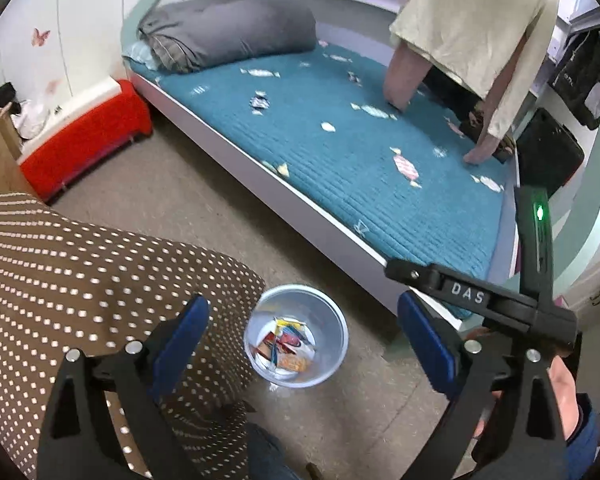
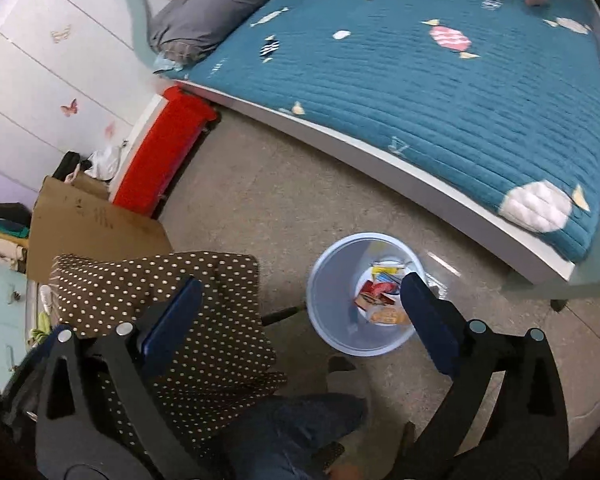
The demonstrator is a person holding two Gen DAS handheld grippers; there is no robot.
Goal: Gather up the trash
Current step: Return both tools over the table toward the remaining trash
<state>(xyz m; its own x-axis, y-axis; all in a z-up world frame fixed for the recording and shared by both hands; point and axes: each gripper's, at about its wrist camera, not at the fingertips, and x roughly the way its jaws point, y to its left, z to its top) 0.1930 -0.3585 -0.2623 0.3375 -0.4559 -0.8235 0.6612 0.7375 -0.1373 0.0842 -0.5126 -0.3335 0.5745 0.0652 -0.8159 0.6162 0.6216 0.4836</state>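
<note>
Both the left gripper (image 1: 304, 340) and right gripper (image 2: 300, 312) hang wide open and empty above the light-blue trash bin (image 1: 332, 316) at lower centre, wrappers (image 1: 286, 346) already inside, no loose trash visible on the floor (image 1: 188, 200), so probably nearly done.

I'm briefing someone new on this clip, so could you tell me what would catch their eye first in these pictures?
Probably the pale blue bin on the floor beside the bed, with colourful wrappers at its bottom. Next, the teal quilt with its candy pattern covering the bed. Both the left gripper and the right gripper are open and hold nothing.
</note>
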